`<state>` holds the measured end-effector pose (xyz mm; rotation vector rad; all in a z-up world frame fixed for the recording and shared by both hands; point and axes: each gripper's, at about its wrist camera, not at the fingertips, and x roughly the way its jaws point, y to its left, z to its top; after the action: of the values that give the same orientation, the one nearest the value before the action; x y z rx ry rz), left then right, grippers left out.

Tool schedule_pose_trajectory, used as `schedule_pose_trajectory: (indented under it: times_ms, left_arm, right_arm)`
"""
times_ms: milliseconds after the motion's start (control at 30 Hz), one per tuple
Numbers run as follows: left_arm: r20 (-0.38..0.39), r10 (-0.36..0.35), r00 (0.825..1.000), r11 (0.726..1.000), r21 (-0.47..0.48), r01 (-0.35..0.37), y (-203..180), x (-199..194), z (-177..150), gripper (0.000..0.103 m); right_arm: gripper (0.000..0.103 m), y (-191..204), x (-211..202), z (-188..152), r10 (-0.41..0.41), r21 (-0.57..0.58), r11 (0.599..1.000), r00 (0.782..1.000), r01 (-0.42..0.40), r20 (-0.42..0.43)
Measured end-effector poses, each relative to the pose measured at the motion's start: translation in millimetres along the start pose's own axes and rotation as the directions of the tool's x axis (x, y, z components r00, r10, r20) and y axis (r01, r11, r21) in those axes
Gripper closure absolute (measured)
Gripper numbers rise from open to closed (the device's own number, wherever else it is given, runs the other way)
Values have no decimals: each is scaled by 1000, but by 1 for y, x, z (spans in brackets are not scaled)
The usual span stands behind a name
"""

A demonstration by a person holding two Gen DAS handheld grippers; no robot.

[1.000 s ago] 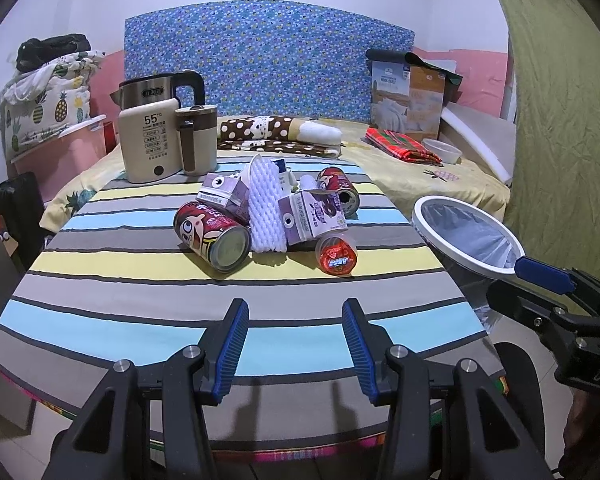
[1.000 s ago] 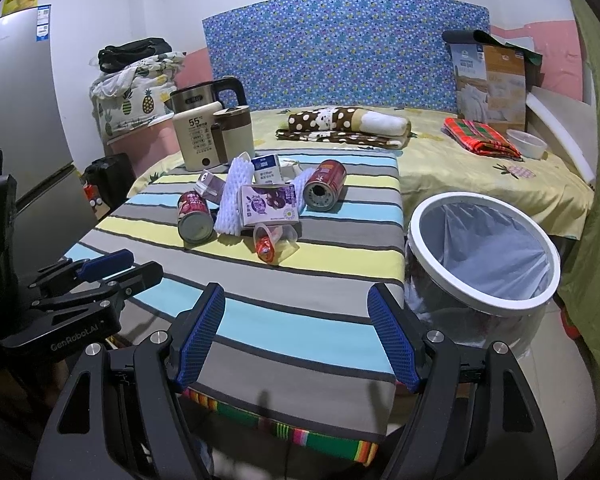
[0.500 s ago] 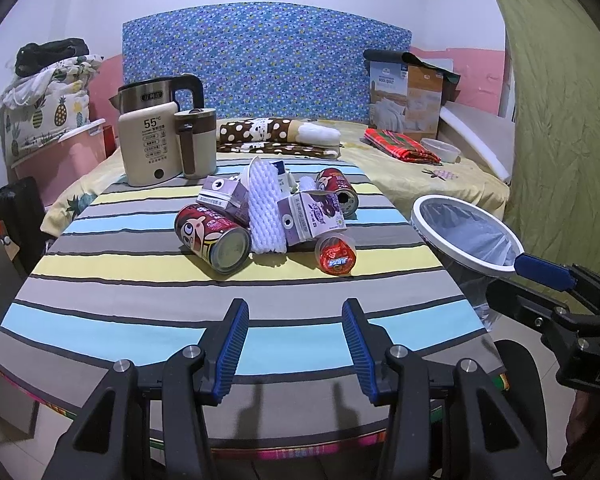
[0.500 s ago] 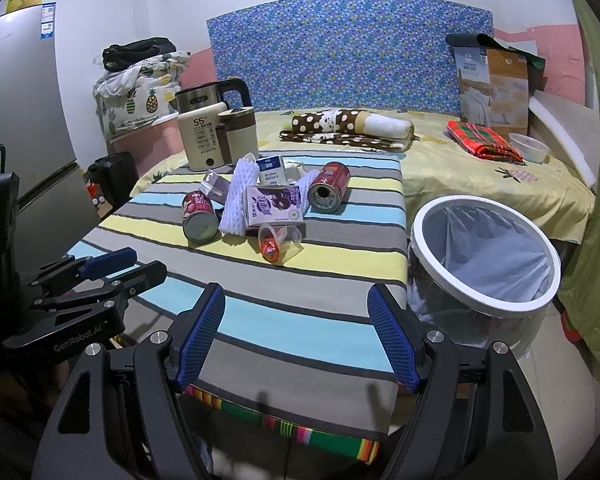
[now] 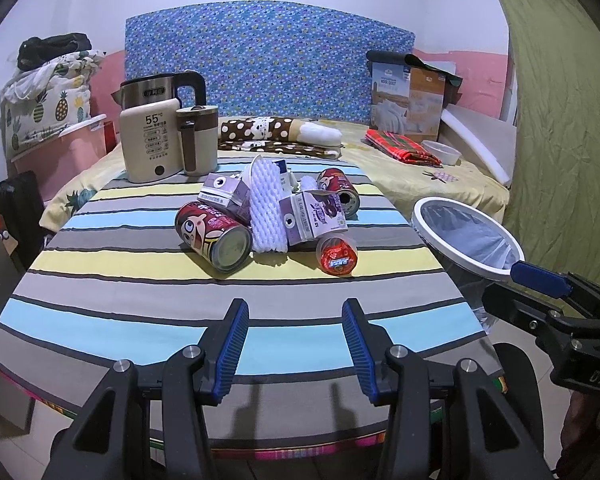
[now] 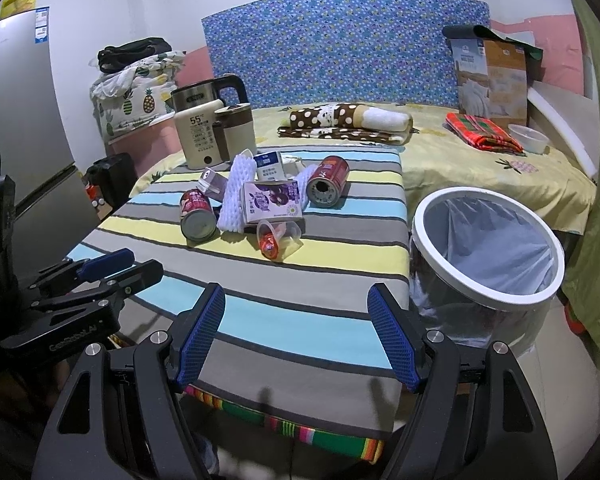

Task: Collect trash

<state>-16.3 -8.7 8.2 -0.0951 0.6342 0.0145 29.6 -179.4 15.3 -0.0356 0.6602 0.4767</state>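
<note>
Trash pile [image 5: 272,216] is located mid-table on the striped table [image 5: 140,304], left of the white-rimmed bin [image 6: 486,256]. Left gripper [image 5: 296,344] and right gripper [image 6: 296,336] are held wide open, empty, at the table's near edge.

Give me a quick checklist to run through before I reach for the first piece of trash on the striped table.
1. Left gripper open and empty: ok.
2. Right gripper open and empty: ok.
3. Trash bin beside the table, liner in, mouth unobstructed: ok.
4. Nearest piece, the plastic cup with a red wrapper, lying on its side with a free approach from the front: ok.
5. Front red can lying on its side, free of the foam net: cannot tell, they look to be touching.
6. Kettle standing behind the pile, out of the reach path: ok.
</note>
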Motion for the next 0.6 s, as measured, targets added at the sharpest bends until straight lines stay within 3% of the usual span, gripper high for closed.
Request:
schedule_pose_trajectory:
  times_ms: [600]
  left_arm:
    - [-34, 19, 999, 999, -50, -21, 22, 28, 4, 55]
  right_arm:
    - [28, 6, 29, 8, 34, -16, 999, 999, -35, -42]
